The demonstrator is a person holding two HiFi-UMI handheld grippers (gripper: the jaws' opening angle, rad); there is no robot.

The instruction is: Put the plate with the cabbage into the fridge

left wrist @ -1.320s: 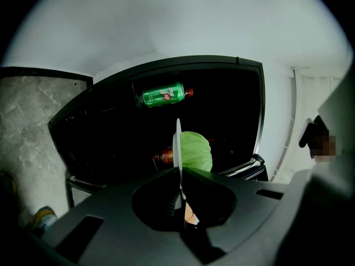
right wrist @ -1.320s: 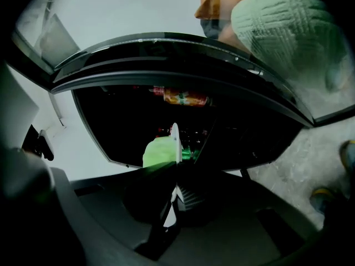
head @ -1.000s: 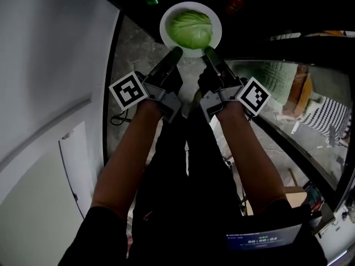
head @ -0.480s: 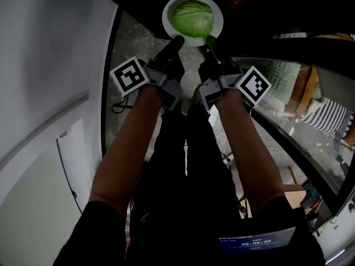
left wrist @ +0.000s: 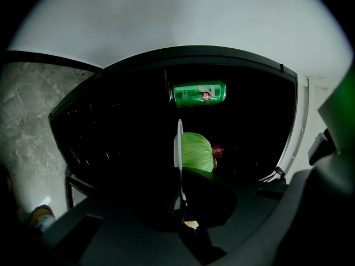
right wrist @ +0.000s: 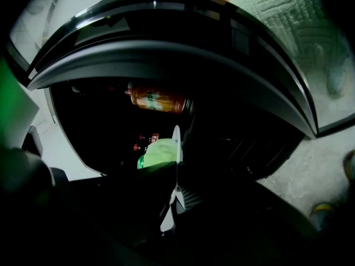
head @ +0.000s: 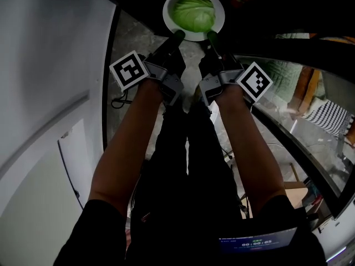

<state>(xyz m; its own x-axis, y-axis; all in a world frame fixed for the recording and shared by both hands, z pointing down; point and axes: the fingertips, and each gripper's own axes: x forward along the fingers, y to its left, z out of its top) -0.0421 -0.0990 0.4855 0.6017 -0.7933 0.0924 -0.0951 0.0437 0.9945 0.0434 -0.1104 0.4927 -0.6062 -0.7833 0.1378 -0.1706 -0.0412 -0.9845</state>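
A white plate carrying a green cabbage is held out at the dark fridge opening at the top of the head view. My left gripper is shut on the plate's near-left rim and my right gripper is shut on its near-right rim. In the left gripper view the plate shows edge-on with the cabbage to its right. The right gripper view shows the plate edge-on too, with the cabbage on its left.
Inside the dark fridge lie a green can and an orange-red can. The grey fridge door stands open at the left. A glass tabletop edge curves along the right, with stone floor below.
Both grippers have carried the plate with the cabbage a little farther forward, towards the dark fridge opening.
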